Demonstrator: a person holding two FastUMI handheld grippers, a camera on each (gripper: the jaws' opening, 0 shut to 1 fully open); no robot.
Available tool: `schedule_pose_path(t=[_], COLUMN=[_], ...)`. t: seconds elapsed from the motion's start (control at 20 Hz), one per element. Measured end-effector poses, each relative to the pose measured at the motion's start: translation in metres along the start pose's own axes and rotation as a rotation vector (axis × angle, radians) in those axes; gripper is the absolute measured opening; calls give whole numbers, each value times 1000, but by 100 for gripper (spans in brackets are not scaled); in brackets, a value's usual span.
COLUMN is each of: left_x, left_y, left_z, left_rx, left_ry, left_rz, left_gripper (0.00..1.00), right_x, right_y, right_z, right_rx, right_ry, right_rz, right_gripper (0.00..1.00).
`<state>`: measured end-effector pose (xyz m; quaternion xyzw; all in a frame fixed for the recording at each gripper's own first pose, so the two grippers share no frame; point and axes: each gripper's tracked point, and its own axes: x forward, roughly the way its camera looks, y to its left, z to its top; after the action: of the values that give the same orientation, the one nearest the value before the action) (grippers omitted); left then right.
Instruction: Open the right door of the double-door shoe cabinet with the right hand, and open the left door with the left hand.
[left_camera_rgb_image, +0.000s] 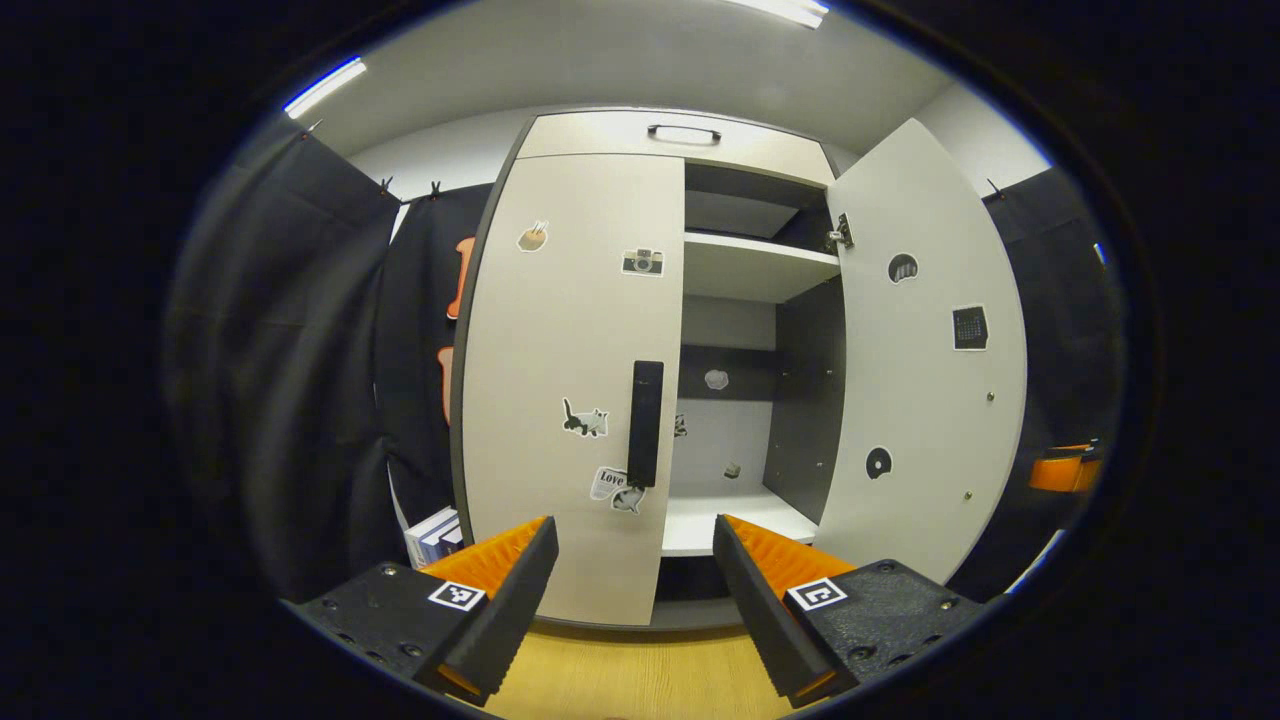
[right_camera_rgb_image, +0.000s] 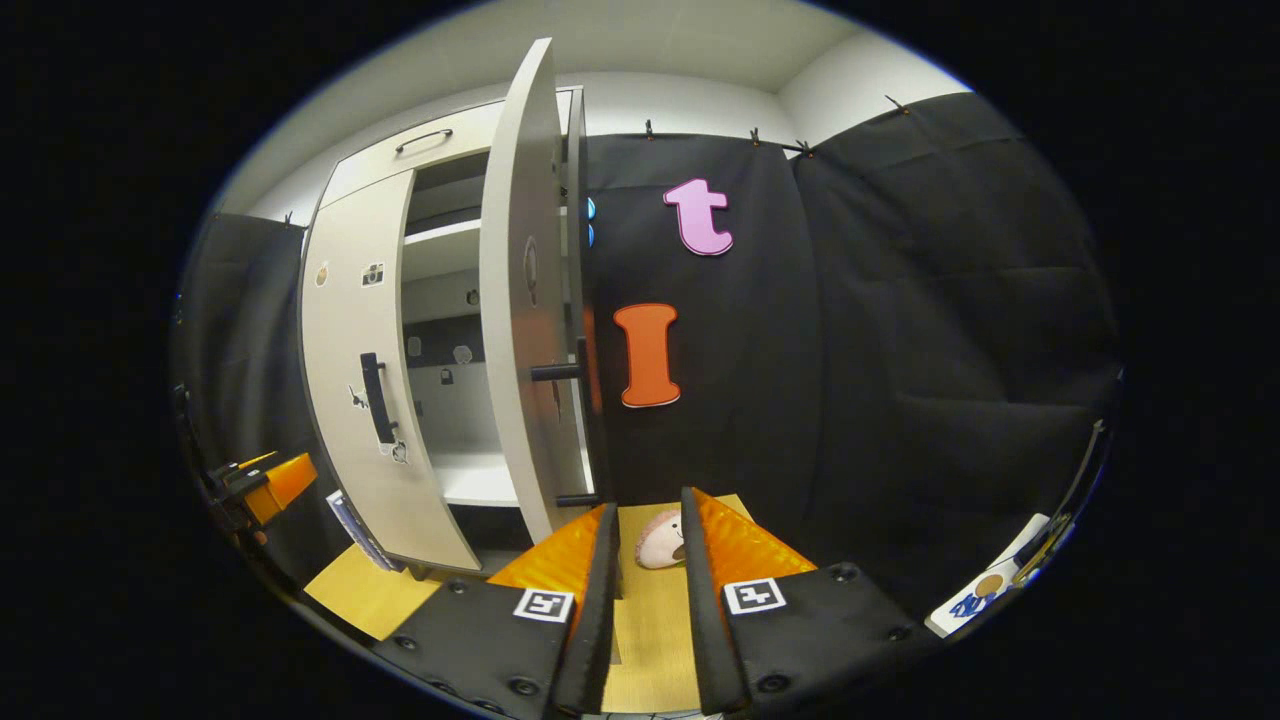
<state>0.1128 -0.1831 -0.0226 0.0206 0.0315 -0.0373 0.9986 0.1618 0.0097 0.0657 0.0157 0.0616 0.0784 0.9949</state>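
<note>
The pale double-door shoe cabinet (left_camera_rgb_image: 600, 140) stands straight ahead in the left gripper view. Its left door (left_camera_rgb_image: 560, 330) is closed, with a black vertical handle (left_camera_rgb_image: 645, 423) at its inner edge. The right door (left_camera_rgb_image: 930, 380) is swung wide open, baring the shelves (left_camera_rgb_image: 755, 265). My left gripper (left_camera_rgb_image: 635, 560) is open and empty, a short way in front of and below the left door's handle. In the right gripper view the open right door (right_camera_rgb_image: 515, 300) shows edge-on with its black handle (right_camera_rgb_image: 583, 430). My right gripper (right_camera_rgb_image: 650, 515) hangs just beyond it, narrowly open, holding nothing.
A top drawer with a handle (left_camera_rgb_image: 683, 133) sits above the doors. A flat box (left_camera_rgb_image: 437, 535) leans at the cabinet's left foot. A small pale rounded thing (right_camera_rgb_image: 660, 540) lies on the wooden floor (right_camera_rgb_image: 650, 620) by the black cloth wall (right_camera_rgb_image: 900, 350).
</note>
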Motion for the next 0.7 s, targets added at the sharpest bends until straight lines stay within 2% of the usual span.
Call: schedule_pose_path(t=[0.05, 0.2, 0.25, 0.3, 0.35, 0.4, 0.45, 0.5, 0.55, 0.6, 0.7], left_x=[8, 35, 46, 56, 66, 76, 86, 97, 107, 118, 133], left_y=[-1, -6, -6, -5, -4, -5, -5, -3, -1, -1, -2], left_z=[1, 3, 4, 5, 6, 7, 7, 8, 9, 8, 9], left_rx=[4, 4, 8, 7, -2, -18, -29, -27, -11, 13, 49], left_ry=[-7, -28, -34, -38, -39, -44, -45, -46, -41, -39, -39], left_rz=[5, -4, 0, 3, 6, 9, 13, 17, 24, 31, 35], left_gripper=[95, 95, 95, 95, 95, 97, 95, 92, 95, 95, 95], right_x=[0, -3, -4, -5, -6, -7, -8, -8, -9, -10, -10], right_y=[-5, -15, -19, -23, -26, -27, -31, -34, -37, -40, -46], right_z=[-3, -3, -1, 1, 2, 2, 3, 2, 3, 2, 2], right_rx=[7, 31, 38, 43, 47, 48, 47, 45, 43, 43, 45], right_ry=[3, -3, -12, -20, -24, -27, -28, -29, -30, -31, -31], right_rz=[-3, -15, -22, -29, -34, -34, -40, -45, -52, -59, -71], right_gripper=[48, 84, 86, 76, 88, 84, 87, 99, 89, 99, 99])
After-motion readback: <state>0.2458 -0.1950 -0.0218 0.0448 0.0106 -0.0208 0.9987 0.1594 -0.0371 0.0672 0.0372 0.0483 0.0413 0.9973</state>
